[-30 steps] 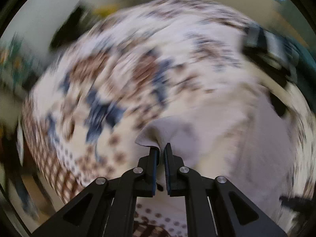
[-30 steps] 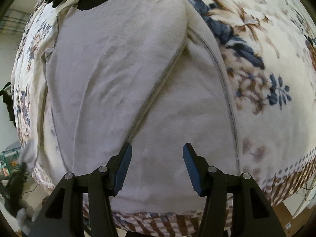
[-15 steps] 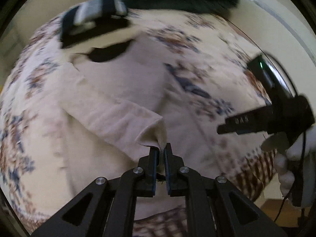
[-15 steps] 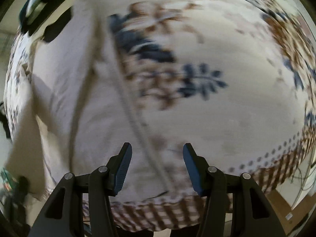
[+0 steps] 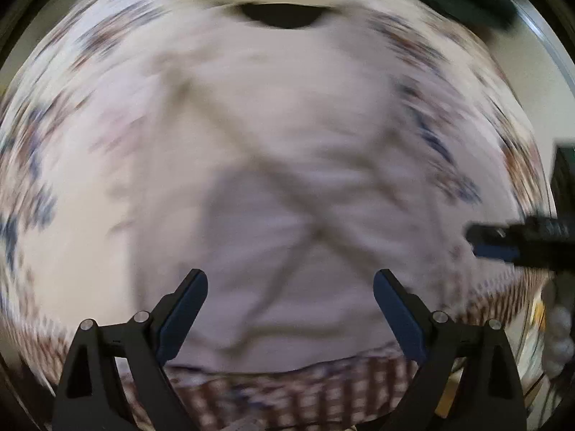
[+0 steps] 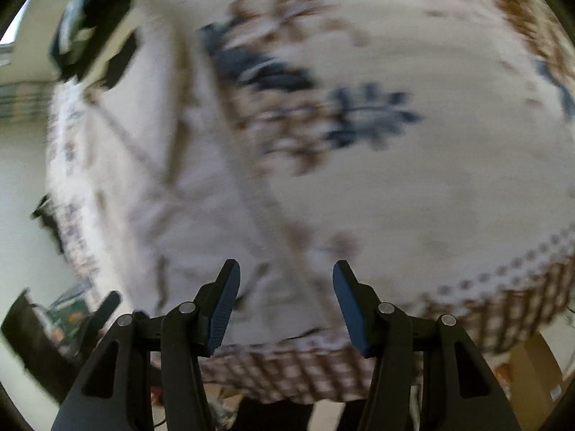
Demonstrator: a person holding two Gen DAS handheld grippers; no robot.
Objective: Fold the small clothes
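A pale grey-lilac garment (image 5: pixel 287 186) lies flat on a floral blanket (image 5: pixel 46 215), its dark neck opening (image 5: pixel 280 18) at the far end and both sleeves folded across its front. The view is blurred by motion. My left gripper (image 5: pixel 289 301) is open and empty, above the garment's near hem. My right gripper (image 6: pixel 285 294) is open and empty, over the garment's right edge (image 6: pixel 201 222); it also shows in the left wrist view (image 5: pixel 503 240) at the right.
The blanket's brown checked border (image 6: pixel 503 309) hangs over the near table edge. Dark striped clothes (image 6: pixel 86 25) lie beyond the collar. A cardboard box (image 6: pixel 532 370) stands on the floor at the right.
My left gripper let go of the sleeve it was pinching and opened wide; the sleeve now lies across the garment. My right gripper stayed open and shifted a little.
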